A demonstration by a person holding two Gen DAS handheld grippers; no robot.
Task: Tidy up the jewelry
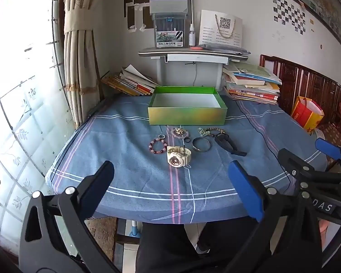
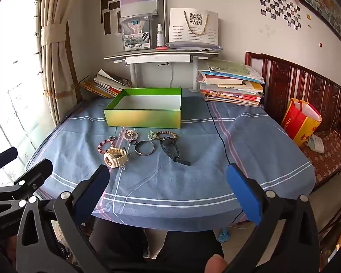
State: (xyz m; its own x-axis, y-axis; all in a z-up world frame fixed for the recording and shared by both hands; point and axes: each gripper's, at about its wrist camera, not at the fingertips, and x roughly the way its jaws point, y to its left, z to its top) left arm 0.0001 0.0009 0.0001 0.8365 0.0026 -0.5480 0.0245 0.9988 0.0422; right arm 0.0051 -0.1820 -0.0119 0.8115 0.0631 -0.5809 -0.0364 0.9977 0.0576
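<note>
So, both of my hand-held grippers are hanging back at the near edge of the table (image 1: 129, 177) right now. I've got the left hand-held gripper (image 1: 170, 183) spread wide with nothing between its fingers, and the right hand-held gripper (image 2: 168, 186) is the same, wide apart and holding nothing. From the left wrist view I can also see the right one poking in at the far right side.

The table has a blue cloth with white and pink stripes over it. Toward the back sits the green box (image 1: 187, 113), open on top, white inside, and I can't see anything in it from these angles.

All the jewelry is laid out on the cloth just in front of the box. Nearest me is the cream watch (image 1: 177, 157). Just left of it is a red bead bracelet (image 1: 158, 146), with a small ring (image 1: 161, 136) close behind that. Right of the watch lies a metal bangle (image 1: 201, 147), flat on the cloth. Behind those, close to the box wall, there's a pale bead bracelet (image 1: 180, 132) and a brown bead bracelet (image 1: 212, 132). A black watch (image 1: 227, 144) stretches out to the right of the bangle.

Stacks of books (image 1: 252, 84) sit behind the box on both sides, and a black cable (image 2: 218, 132) runs across the cloth.
</note>
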